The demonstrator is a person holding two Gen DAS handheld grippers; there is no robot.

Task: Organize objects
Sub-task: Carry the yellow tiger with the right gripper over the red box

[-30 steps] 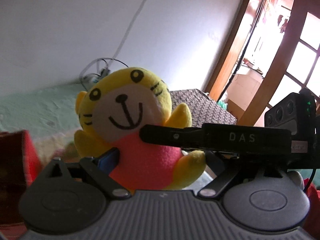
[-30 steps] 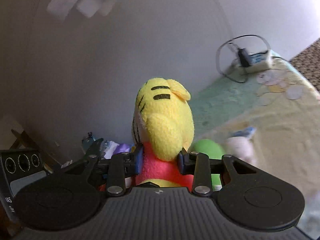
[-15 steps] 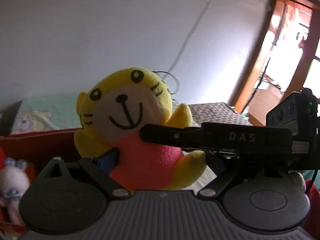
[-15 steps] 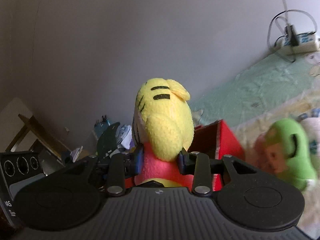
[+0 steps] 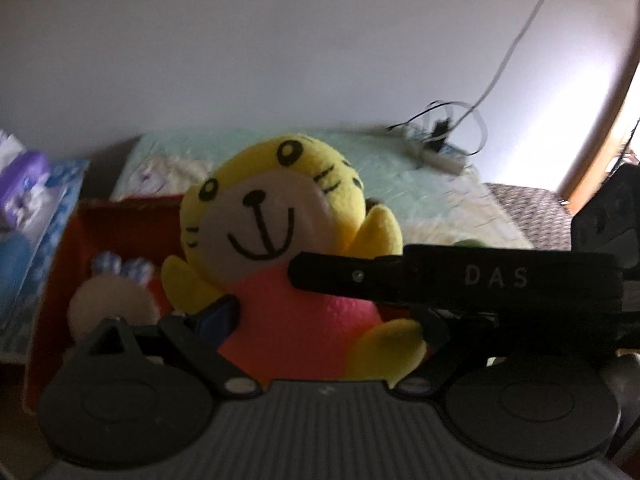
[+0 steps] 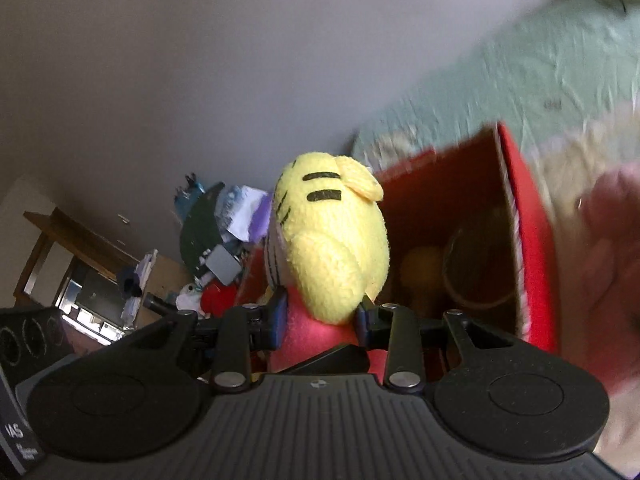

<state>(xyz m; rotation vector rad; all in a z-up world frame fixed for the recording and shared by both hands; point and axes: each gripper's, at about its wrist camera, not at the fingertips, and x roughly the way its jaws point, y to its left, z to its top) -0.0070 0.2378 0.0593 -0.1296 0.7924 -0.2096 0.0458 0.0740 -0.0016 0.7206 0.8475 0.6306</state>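
Note:
A yellow tiger plush [image 5: 276, 248] with a pink body is held by both grippers. My left gripper [image 5: 320, 320] is shut on its pink belly, with the face turned to the camera. My right gripper [image 6: 320, 318] is shut on the same plush [image 6: 332, 240] from its side; its black finger [image 5: 400, 280] crosses the left wrist view. A red box [image 5: 60, 272] lies behind and below the plush, holding a pale plush [image 5: 112, 300] with striped ears. In the right wrist view the red box [image 6: 528, 232] holds a yellowish toy [image 6: 420, 268].
A bed with a green and cream cover [image 5: 400, 184] runs along the white wall. A power strip with cables [image 5: 436, 148] lies on it. Blue and purple packs [image 5: 28, 200] stand left of the box. A cluttered wooden table [image 6: 80, 248] is at the far left.
Both grippers have carried the plush left and down toward the red box, which now fills more of both views. The grip on the plush is unchanged.

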